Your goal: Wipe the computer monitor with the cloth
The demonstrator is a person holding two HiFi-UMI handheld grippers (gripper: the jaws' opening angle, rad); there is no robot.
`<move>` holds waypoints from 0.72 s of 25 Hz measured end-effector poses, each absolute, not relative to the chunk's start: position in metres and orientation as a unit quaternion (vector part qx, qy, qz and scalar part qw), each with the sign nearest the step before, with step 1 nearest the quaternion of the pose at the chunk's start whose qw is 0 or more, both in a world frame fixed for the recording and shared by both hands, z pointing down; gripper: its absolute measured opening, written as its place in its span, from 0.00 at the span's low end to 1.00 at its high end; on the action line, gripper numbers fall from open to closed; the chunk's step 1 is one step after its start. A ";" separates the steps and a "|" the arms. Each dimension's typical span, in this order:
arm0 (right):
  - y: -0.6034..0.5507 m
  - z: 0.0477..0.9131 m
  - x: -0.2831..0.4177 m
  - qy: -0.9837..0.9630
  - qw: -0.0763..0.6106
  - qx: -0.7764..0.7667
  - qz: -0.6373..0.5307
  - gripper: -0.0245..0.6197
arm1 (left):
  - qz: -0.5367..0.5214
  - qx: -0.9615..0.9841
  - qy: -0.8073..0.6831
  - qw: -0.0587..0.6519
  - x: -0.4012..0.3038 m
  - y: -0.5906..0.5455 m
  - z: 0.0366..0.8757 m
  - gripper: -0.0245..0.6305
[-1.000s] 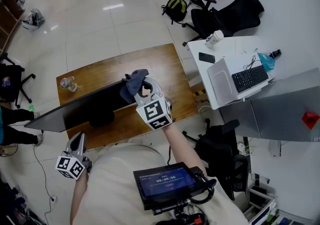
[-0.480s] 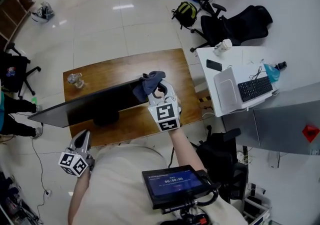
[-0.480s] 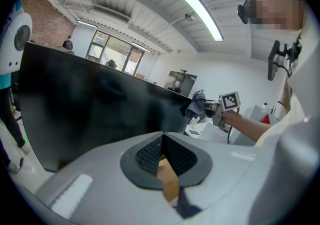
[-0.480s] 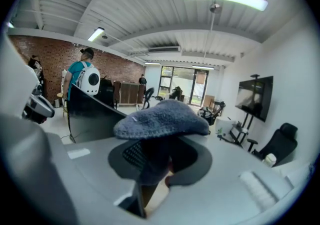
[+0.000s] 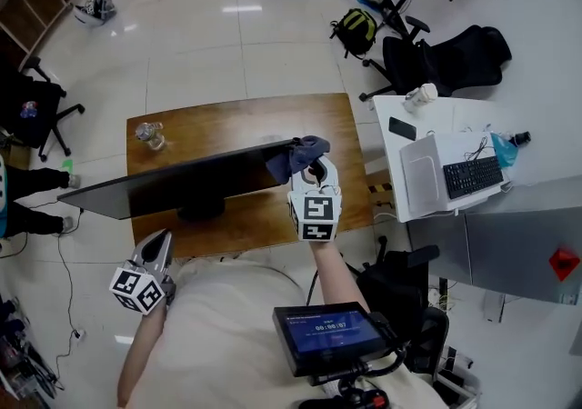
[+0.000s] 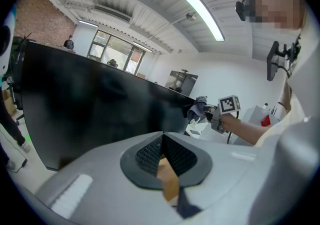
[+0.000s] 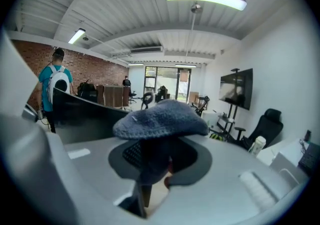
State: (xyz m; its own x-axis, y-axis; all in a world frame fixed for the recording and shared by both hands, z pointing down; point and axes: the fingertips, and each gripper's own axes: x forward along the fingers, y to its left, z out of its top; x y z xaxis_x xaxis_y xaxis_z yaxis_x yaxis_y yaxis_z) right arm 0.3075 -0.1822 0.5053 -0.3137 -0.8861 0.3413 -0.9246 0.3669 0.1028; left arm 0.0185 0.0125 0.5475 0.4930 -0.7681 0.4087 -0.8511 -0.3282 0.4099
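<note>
A wide black monitor (image 5: 182, 182) stands on a brown wooden table (image 5: 245, 116). My right gripper (image 5: 314, 171) is shut on a blue-grey cloth (image 5: 305, 151), which rests against the monitor's upper right corner. In the right gripper view the cloth (image 7: 160, 119) bulges over the jaws, with the monitor (image 7: 85, 111) to the left. My left gripper (image 5: 153, 253) hangs low at the front left, off the table, jaws shut on nothing. From the left gripper (image 6: 162, 136) I see the dark screen (image 6: 90, 104) and the cloth (image 6: 199, 108) at its far end.
A clear water bottle (image 5: 150, 134) stands at the table's far left corner. A white desk (image 5: 400, 184) to the right carries a laptop (image 5: 420, 171), a keyboard (image 5: 473, 176) and a cup (image 5: 421, 95). Office chairs (image 5: 446, 53) and a backpack (image 5: 355, 30) stand beyond.
The head view has shifted; the right gripper keeps the cloth at the monitor's right end, slightly higher on its corner. The left gripper stays low and shut.
</note>
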 end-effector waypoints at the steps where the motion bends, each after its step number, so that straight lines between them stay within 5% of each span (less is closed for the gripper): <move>1: -0.181 0.513 0.308 -0.807 0.176 0.561 0.061 0.17 | 0.071 0.812 -0.499 0.296 0.019 0.013 0.548 0.03; 18: -0.170 0.610 0.313 -0.800 0.222 0.542 0.132 0.17 | 0.087 0.803 -0.503 0.307 0.018 0.021 0.554 0.03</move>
